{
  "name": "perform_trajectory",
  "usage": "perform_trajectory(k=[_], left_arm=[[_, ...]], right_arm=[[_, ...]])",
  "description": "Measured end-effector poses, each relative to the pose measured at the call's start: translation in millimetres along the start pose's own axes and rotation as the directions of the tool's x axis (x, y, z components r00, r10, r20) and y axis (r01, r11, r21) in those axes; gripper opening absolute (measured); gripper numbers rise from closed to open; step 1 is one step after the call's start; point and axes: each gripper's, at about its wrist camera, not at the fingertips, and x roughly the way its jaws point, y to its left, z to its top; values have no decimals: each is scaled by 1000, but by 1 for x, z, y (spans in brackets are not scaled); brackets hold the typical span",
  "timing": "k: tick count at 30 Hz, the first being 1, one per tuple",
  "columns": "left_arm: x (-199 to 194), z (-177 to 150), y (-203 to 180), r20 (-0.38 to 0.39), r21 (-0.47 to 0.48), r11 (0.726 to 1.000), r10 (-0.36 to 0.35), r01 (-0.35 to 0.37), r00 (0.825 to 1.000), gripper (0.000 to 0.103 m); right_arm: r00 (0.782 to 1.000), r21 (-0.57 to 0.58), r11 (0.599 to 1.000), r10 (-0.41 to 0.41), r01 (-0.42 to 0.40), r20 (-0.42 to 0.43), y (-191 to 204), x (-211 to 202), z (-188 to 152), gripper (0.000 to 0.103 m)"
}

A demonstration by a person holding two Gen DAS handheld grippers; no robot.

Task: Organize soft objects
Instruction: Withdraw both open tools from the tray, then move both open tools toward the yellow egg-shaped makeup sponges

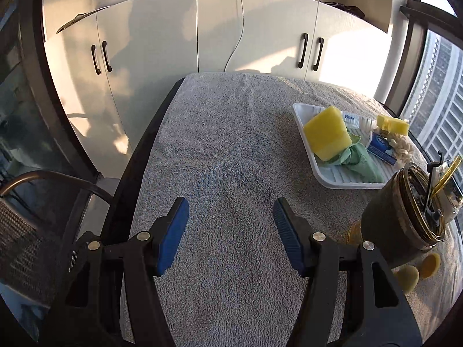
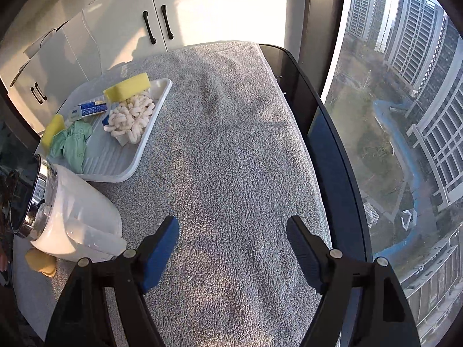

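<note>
Both claws spread, nothing held: left gripper [image 1: 231,211], right gripper [image 2: 233,225]; loose yellow pad [image 2: 40,261] should be pinched gently, dropped in white tray [image 2: 136,156]

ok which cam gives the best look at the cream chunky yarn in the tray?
Right wrist view: the cream yarn lies in full sight in the white tray. In the left wrist view only a small part of it shows at the tray's far side, behind the blue packet.

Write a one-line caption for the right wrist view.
Open right tool over a grey towel; white tray of sponges, green cloth and cream yarn at left.
</note>
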Motion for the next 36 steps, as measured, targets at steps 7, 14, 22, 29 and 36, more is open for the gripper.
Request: perform_trajectory(k=[7,14,22,29,36], left_arm=[[-17,-50,19,-31,-15,1000,23,-24,999,59],[-36,-99,21,-68,-14,1000,18,-19,997,59],[-57,-129,-12,-95,30,998,-52,55,994,59],[-80,-131,-49,-76,92,985,-136,142,988,59],[-74,-123,-101,-74,155,959,-230,239,970,59]], right_arm=[[1000,10,1000,-13,13,0,-9,-12,-43,79],[1000,-19,1000,-22,22,1,2,-25,-86,79],[999,-81,997,17,-20,-34,37,-31,-131,79],[999,-142,988,49,-52,-24,75,-46,-163,79],[991,-162,978,132,-133,-17,110,-49,-170,79]])
